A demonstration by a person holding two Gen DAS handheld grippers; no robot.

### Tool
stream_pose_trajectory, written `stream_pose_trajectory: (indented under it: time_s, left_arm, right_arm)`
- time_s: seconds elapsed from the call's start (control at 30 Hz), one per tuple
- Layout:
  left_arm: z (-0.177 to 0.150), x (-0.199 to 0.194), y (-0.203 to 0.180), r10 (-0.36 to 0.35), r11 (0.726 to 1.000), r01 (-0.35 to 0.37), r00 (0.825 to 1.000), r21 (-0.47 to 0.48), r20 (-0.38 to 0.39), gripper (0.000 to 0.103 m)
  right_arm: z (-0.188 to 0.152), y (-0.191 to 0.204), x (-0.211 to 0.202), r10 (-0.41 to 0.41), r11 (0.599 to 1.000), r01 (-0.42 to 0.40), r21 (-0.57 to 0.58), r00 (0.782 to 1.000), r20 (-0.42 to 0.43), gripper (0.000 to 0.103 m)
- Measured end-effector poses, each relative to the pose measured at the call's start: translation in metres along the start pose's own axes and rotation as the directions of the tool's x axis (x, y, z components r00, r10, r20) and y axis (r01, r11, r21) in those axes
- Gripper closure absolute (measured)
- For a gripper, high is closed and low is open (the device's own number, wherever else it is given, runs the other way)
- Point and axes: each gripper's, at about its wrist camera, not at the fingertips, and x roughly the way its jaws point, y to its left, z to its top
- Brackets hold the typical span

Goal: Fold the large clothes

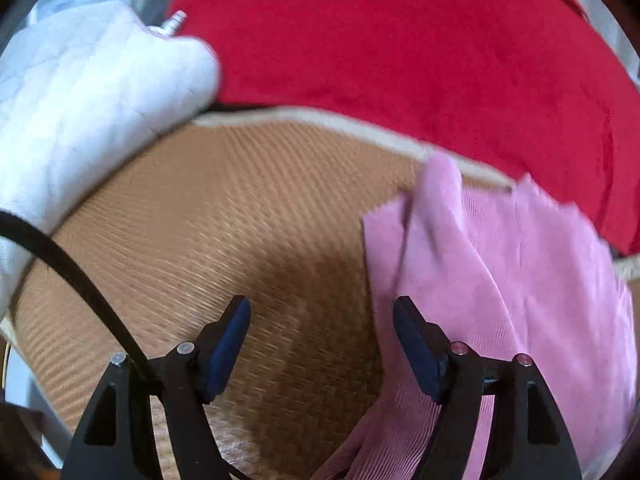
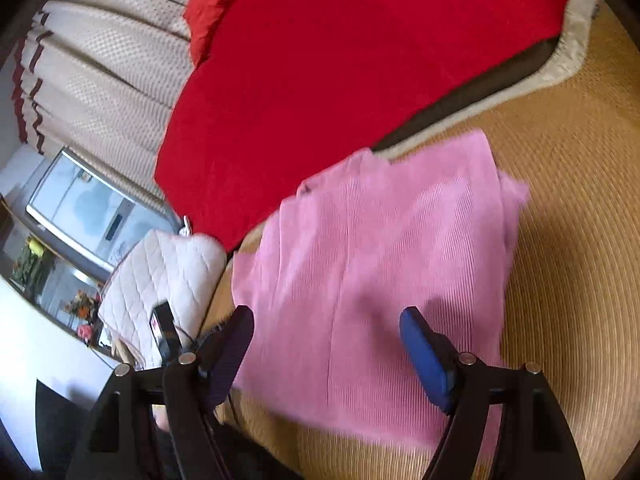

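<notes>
A pink ribbed garment (image 2: 380,264) lies folded on a woven tan mat (image 2: 568,216). It also shows at the right of the left wrist view (image 1: 512,280). My right gripper (image 2: 326,344) is open and empty, hovering over the garment's near part. My left gripper (image 1: 322,336) is open and empty over the bare mat (image 1: 224,216), with its right finger at the garment's left edge.
A red blanket (image 1: 400,40) lies beyond the mat, also in the right wrist view (image 2: 320,60). A white quilted pad (image 1: 80,104) lies at the left, also seen in the right wrist view (image 2: 160,276). Curtains (image 2: 108,68) and a window (image 2: 84,208) are at the far left.
</notes>
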Motion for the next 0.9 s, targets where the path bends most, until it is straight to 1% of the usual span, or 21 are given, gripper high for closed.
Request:
stream_pose_trajectory:
  time_s: [0.07,0.13,0.17,0.23,0.27,0.3,0.33,0.37,0.4,0.43,0.47,0.5,0.53,0.6,0.63,0.67,0.73,0.77,0.8,0.87,0.9]
  left_arm:
    - [0.009,-0.016,-0.003,-0.019,1.000,0.018,0.999,0.007,0.043,0.028]
    - [0.021,-0.032,-0.013,-0.077,0.997,0.076,0.994,0.020,0.084,0.028]
    - [0.025,-0.035,-0.021,-0.114,0.993,0.111,0.989,0.034,0.090,0.027]
    - [0.030,-0.033,-0.040,-0.183,0.981,0.177,0.980,0.084,0.074,0.026]
    - [0.030,-0.028,-0.049,-0.198,0.975,0.190,0.978,0.111,0.063,0.026]
    - [0.031,-0.016,-0.059,-0.189,0.972,0.182,0.981,0.148,0.037,0.026]
    - [0.030,0.001,-0.065,-0.133,0.977,0.130,0.991,0.170,0.002,0.026]
    - [0.032,0.022,-0.064,-0.058,0.982,0.063,0.998,0.179,-0.034,0.026]
    - [0.033,0.044,-0.059,0.006,0.985,0.006,0.997,0.172,-0.071,0.026]
    - [0.031,0.065,-0.048,0.026,0.992,-0.010,0.992,0.124,-0.125,0.024]
    - [0.030,0.071,-0.040,-0.017,0.998,0.026,0.990,0.064,-0.141,0.024]
    - [0.029,0.067,-0.035,-0.041,0.998,0.045,0.992,0.031,-0.118,0.024]
    - [0.029,0.064,-0.035,-0.039,0.999,0.042,0.994,0.030,-0.104,0.024]
    - [0.028,0.053,-0.039,-0.022,0.998,0.026,0.997,0.058,-0.073,0.024]
    - [0.028,0.049,-0.039,-0.019,0.998,0.023,0.998,0.063,-0.062,0.024]
    - [0.028,0.041,-0.035,-0.021,0.998,0.024,0.999,0.054,-0.043,0.024]
    - [0.022,0.021,-0.018,-0.044,0.999,0.044,0.999,-0.005,-0.004,0.024]
    - [0.017,0.012,-0.013,-0.055,0.998,0.056,0.998,-0.039,0.013,0.024]
    - [0.013,0.005,-0.011,-0.062,0.997,0.063,0.998,-0.049,0.016,0.024]
    - [-0.001,-0.009,-0.008,-0.078,0.996,0.079,0.997,-0.042,0.018,0.024]
    - [-0.009,-0.016,-0.008,-0.082,0.996,0.082,0.996,-0.032,0.020,0.024]
  right_arm:
    - [-0.015,0.001,-0.005,0.005,1.000,-0.005,-0.008,1.000,0.002,0.024]
    - [-0.026,0.002,-0.005,0.020,1.000,-0.019,-0.019,1.000,0.016,0.024]
    - [-0.029,0.002,-0.007,0.030,0.999,-0.030,-0.018,0.999,0.019,0.024]
    - [-0.035,0.000,-0.005,0.062,0.998,-0.062,-0.001,0.998,0.017,0.024]
    - [-0.035,-0.001,-0.003,0.070,0.998,-0.070,0.006,0.997,0.018,0.024]
    - [-0.036,-0.002,0.000,0.081,0.997,-0.081,0.011,0.997,0.018,0.024]
    - [-0.035,-0.002,0.003,0.093,0.995,-0.094,0.015,0.995,0.017,0.024]
    - [-0.034,-0.003,0.005,0.102,0.995,-0.102,0.017,0.995,0.013,0.023]
    - [-0.031,-0.003,0.007,0.107,0.994,-0.107,0.023,0.994,0.008,0.023]
    - [-0.027,-0.006,0.009,0.114,0.993,-0.114,0.035,0.994,0.002,0.023]
    - [-0.021,-0.009,0.012,0.127,0.990,-0.127,0.057,0.992,-0.001,0.023]
    - [-0.013,-0.012,0.015,0.135,0.988,-0.134,0.073,0.991,0.000,0.023]
    - [-0.001,-0.017,0.018,0.123,0.988,-0.124,0.087,0.992,0.009,0.023]
    - [0.019,-0.025,0.024,0.087,0.991,-0.089,0.105,0.996,0.023,0.023]
    - [0.030,-0.030,0.027,0.082,0.988,-0.085,0.127,0.996,0.026,0.022]
    - [0.039,-0.031,0.032,0.089,0.984,-0.092,0.150,0.996,0.028,0.022]
    - [0.060,-0.035,0.042,0.138,0.972,-0.140,0.187,0.990,0.024,0.022]
    - [0.067,-0.036,0.045,0.136,0.972,-0.139,0.187,0.990,0.029,0.022]
    - [0.077,-0.037,0.051,0.111,0.977,-0.115,0.179,0.993,0.032,0.022]
    - [0.096,-0.042,0.067,0.082,0.983,-0.083,0.166,0.997,0.010,0.022]
    - [0.105,-0.051,0.074,0.061,0.980,-0.061,0.187,0.998,0.008,0.022]
